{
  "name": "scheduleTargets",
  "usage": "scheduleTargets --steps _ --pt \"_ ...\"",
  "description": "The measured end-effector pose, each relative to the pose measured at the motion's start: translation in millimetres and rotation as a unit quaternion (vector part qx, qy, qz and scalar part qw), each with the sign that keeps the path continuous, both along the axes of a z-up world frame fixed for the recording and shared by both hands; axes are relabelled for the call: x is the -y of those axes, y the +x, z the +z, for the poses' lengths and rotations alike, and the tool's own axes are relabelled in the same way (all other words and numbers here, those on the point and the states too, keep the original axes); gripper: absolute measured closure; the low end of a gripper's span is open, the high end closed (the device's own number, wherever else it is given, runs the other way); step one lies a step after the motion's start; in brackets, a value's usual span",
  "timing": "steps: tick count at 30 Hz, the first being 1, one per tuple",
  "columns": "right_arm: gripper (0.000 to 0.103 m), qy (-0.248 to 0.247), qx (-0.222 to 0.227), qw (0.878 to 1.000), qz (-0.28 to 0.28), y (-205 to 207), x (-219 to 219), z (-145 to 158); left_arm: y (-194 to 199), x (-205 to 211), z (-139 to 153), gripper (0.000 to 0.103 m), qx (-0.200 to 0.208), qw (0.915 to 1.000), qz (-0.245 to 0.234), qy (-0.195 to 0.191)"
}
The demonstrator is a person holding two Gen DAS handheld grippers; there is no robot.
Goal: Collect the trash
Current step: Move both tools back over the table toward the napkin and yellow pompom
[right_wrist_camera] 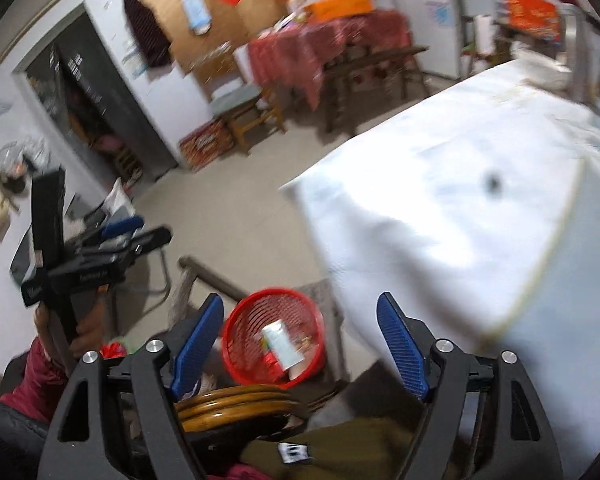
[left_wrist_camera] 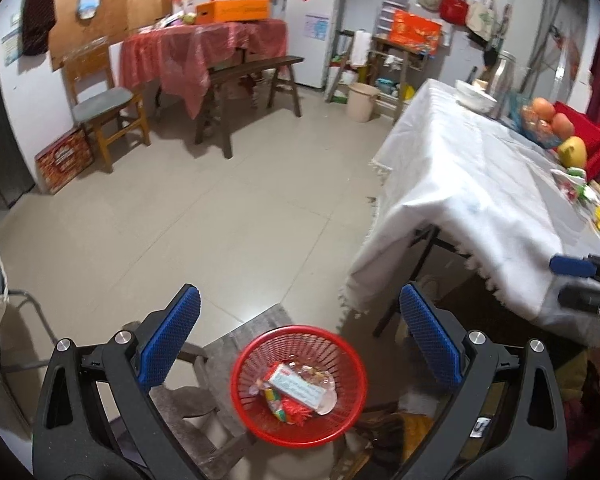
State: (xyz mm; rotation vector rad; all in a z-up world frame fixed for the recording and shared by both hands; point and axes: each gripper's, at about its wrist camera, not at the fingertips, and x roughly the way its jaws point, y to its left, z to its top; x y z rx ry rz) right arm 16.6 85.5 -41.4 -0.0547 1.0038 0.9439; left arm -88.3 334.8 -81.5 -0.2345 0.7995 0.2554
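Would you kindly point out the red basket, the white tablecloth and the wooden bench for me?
Red basket (left_wrist_camera: 240,396): left wrist view, on its mesh wall at the left.
White tablecloth (left_wrist_camera: 460,184): left wrist view, on the bare top.
Wooden bench (left_wrist_camera: 256,68): left wrist view, on its seat plank.

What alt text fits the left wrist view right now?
The open left tool hovers empty above a red basket holding wrappers, which sits on a grey chair. To the right stands a table with a white cloth carrying fruit.
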Motion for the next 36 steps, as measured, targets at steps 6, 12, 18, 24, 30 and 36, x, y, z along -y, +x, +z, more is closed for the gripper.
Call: scheduleTargets --steps 6,12,18,24,30,36 --pt "0.019 0.003 0.043 0.995 -0.091 21 76 13 33 47 13 0.007 0.011 0.9983 -0.057 -0.002" --pt "0.017 0.004 0.063 0.982 -0.179 52 156 19 83 101 22 0.007 0.02 0.9925 -0.117 -0.028" --pt "0.017 0.001 0.079 0.962 -0.26 83 228 16 148 167 37 0.007 0.021 0.9821 -0.18 -0.052" --pt "0.012 -0.012 0.092 0.937 -0.337 117 299 7 209 247 51 0.007 0.014 0.97 -0.243 -0.009" --pt "0.012 -0.007 0.068 0.92 -0.386 153 352 -7 268 326 53 0.007 0.003 0.9525 -0.304 0.004" --pt "0.012 -0.002 0.06 0.905 -0.42 176 391 -20 312 389 50 0.007 -0.002 0.9362 -0.351 0.019"
